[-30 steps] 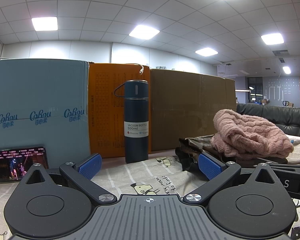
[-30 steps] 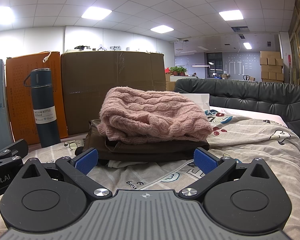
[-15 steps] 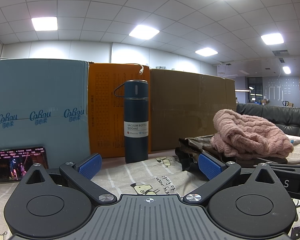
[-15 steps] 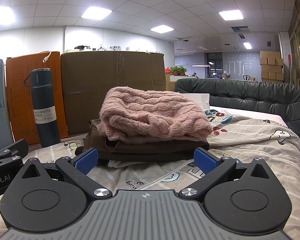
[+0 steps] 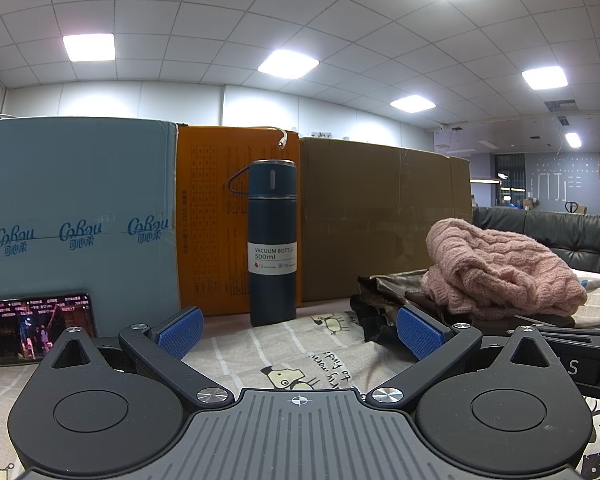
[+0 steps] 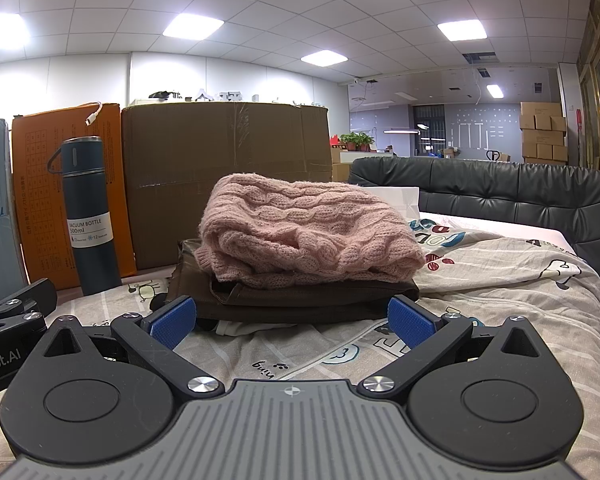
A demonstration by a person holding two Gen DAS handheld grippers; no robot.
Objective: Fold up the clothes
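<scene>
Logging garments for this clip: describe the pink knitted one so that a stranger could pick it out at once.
Start at the big brown cardboard box standing behind the cartoon-print sheet. Just in front of it lies a small stack of clothes, and the pink sweater is its top layer. Its chunky cable knit sets it apart from the smooth dark brown garment beneath.

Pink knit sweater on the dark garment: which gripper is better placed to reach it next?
Probably the right. The right gripper is open and faces the pink sweater squarely. The left gripper, also open, points at the vacuum bottle, with the sweater off to its right.
</scene>
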